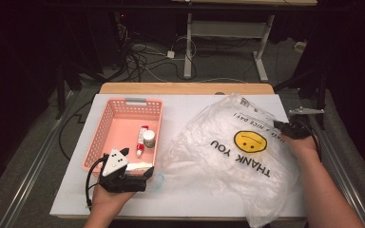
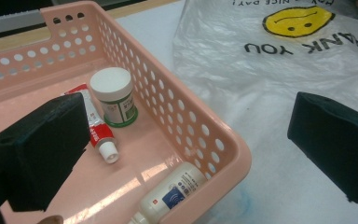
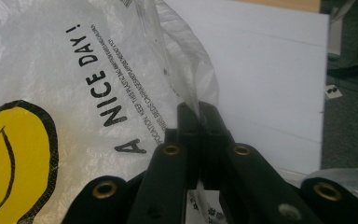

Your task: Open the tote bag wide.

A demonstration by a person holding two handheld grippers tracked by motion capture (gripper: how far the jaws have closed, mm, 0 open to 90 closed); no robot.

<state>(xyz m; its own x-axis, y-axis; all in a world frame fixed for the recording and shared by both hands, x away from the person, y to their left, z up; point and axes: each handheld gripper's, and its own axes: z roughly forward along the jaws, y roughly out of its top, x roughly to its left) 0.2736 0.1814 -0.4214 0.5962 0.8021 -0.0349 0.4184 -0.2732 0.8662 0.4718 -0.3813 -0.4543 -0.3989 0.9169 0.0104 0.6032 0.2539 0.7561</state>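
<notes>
Spread across the right of the white tabletop (image 1: 76, 199): the plastic bag (image 1: 233, 152), its far-right edge pinched in the fully closed right tongs (image 3: 199, 108). Best lifted slowly to open the mouth, probably at that edge, without tearing. Beside the bag, a pink basket (image 2: 214, 144) holding bottle (image 2: 172, 198), jar (image 2: 114, 95), tube (image 2: 98, 128). Left tongs (image 2: 186, 149) wide open over its corner, gripping nothing.

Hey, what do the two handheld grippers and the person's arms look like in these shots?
The left gripper is a black boxy tool with blocky black foam pads, a white three-cornered plate with dark dots on top, and a black cable looping behind. The right gripper has slim black jaw arms with brass-coloured rivets and a grey three-cornered plate on top. Both forearms are bare, with no sleeves or gloves.
</notes>
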